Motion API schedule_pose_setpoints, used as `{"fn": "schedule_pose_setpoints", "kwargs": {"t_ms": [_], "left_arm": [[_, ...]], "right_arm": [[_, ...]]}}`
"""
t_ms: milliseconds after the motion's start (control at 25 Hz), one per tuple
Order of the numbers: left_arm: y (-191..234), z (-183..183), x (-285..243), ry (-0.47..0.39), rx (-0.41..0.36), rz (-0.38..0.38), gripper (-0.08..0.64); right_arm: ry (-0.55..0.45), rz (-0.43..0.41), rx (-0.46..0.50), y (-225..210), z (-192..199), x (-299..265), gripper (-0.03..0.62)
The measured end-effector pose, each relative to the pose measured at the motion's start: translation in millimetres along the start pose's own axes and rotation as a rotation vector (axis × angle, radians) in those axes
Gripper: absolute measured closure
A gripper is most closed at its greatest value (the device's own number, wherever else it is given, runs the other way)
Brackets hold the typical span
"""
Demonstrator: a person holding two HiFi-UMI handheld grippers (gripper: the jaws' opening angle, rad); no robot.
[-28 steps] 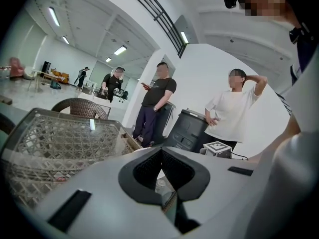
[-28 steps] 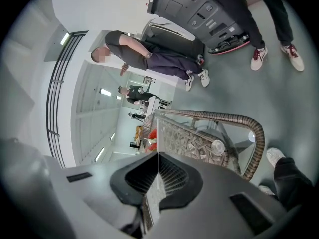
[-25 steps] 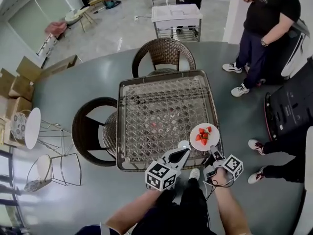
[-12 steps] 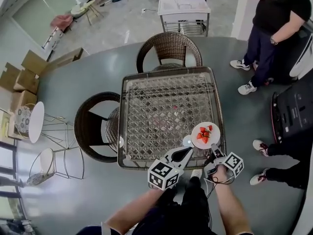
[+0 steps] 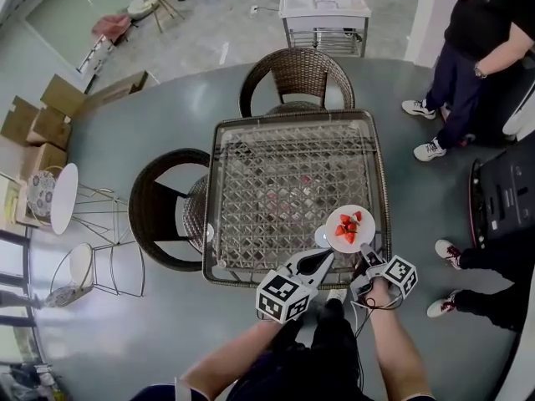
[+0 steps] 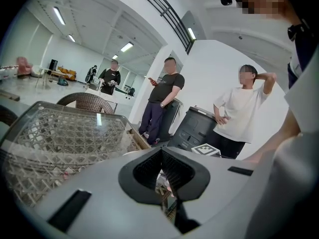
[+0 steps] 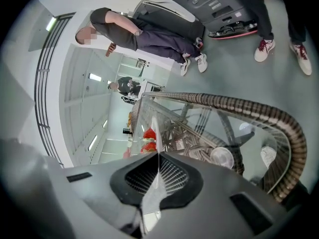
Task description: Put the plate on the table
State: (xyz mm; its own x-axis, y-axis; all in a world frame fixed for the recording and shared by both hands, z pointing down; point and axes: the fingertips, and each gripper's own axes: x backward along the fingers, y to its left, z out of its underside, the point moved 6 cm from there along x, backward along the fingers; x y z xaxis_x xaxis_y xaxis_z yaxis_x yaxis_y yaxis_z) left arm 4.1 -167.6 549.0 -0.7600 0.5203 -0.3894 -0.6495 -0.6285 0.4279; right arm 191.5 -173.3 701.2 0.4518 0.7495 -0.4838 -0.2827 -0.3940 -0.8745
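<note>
A white plate (image 5: 349, 228) with cut strawberries (image 5: 348, 230) is over the near right corner of the glass-topped wicker table (image 5: 292, 117). My right gripper (image 5: 365, 261) is shut on the plate's near rim. In the right gripper view the plate (image 7: 153, 128) runs edge-on out of the jaws of my right gripper (image 7: 158, 156), with the strawberries (image 7: 148, 136) beyond. I cannot tell whether the plate touches the glass. My left gripper (image 5: 328, 256) is just left of the plate at the table's near edge. In its own view my left gripper (image 6: 160, 171) is shut on nothing.
A small pale disc (image 5: 322, 237) shows beside the plate's left edge. Wicker chairs stand at the far side (image 5: 297, 73) and the left side (image 5: 159, 207). People stand at the right (image 5: 485, 32). A white cart (image 5: 326, 11) is beyond the table, and wire stools (image 5: 63, 199) stand at the left.
The head view has shifted a little. The plate now lies slightly further in from the table's right edge, still held by my right gripper. My left gripper stays beside it.
</note>
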Motion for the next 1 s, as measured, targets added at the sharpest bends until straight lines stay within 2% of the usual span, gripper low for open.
{"fn": "schedule_pose_setpoints", "kwargs": {"t_ms": [280,600,1000], "left_arm": [[2,7,-2,0.006,0.023,-0.009,0.555],[-2,9,-10,0.013,0.029,0.009,0.555],[-1,10,-7,0.019,0.027,0.010,0.555]], "right_arm": [[0.030,0.093,0.067,-4,-6,-10,0.581],[0.044,0.247,0.250,3,-13,-17,0.578],[0.068,0.415,0.459,4,-16,-21,0.541]]}}
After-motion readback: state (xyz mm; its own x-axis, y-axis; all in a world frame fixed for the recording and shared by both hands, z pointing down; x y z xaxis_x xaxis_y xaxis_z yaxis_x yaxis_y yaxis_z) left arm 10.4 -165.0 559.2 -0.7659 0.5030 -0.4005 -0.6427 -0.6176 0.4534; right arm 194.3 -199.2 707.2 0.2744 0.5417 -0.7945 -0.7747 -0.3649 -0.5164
